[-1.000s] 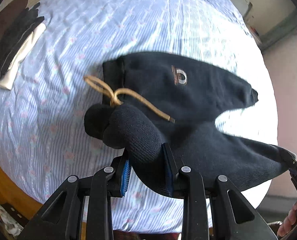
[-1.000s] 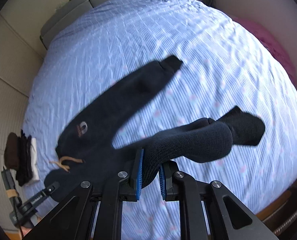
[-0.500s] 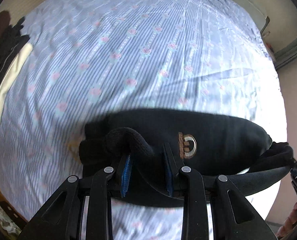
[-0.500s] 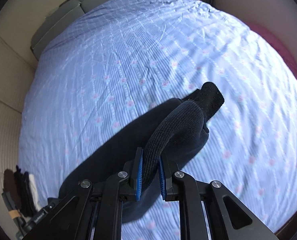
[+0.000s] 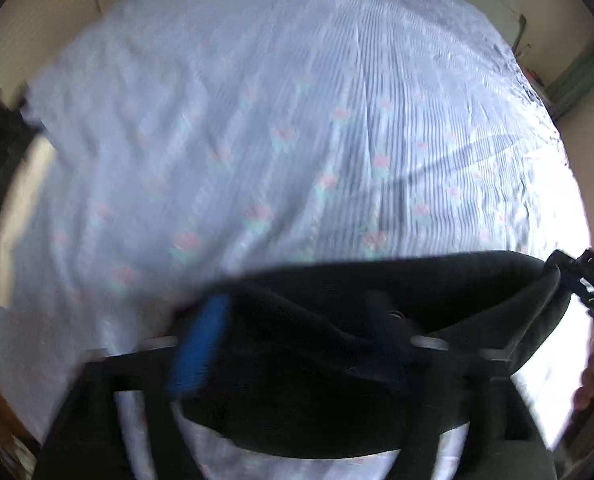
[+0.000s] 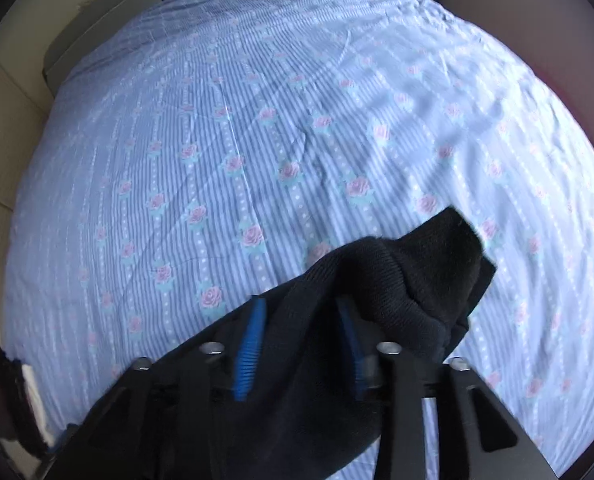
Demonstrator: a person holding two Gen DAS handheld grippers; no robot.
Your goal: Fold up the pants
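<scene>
A: Checking status: where are the pants (image 6: 377, 320)?

B: On the bed (image 6: 257, 140), at its near edge, just ahead of both grippers. They appear doubled lengthwise, one leg over the other. The cuff end lies bunched at the right gripper (image 6: 301, 344); the waist end lies at the left gripper (image 5: 297, 344).

A: Gripper states?

B: Right gripper: jaws stand wide, with black fabric lying loose between the blue pads (image 6: 251, 344); no clamping visible. Left gripper: the view is motion-blurred. Its pads look spread, with cloth draped across them, so the judgement is wide, but confidence is lower.

A: Step in hand?

B: Judgement: first fold laid, release under way. Cross fold not yet done.

A: Failure modes from here?

B: 1. Snagging. Knit fabric can catch on the ribbed pads; withdrawing either gripper then drags the top layer and undoes the fold.
2. Misalignment. The cuff end is humped, not flat. Folding over that hump gives a lopsided stack.
3. Partial regrasp. Pinching only the upper layer separates the legs when lifted.
4. Edge slip. The pants lie close to the bed's near edge; a backward pull may draw them off.
</scene>
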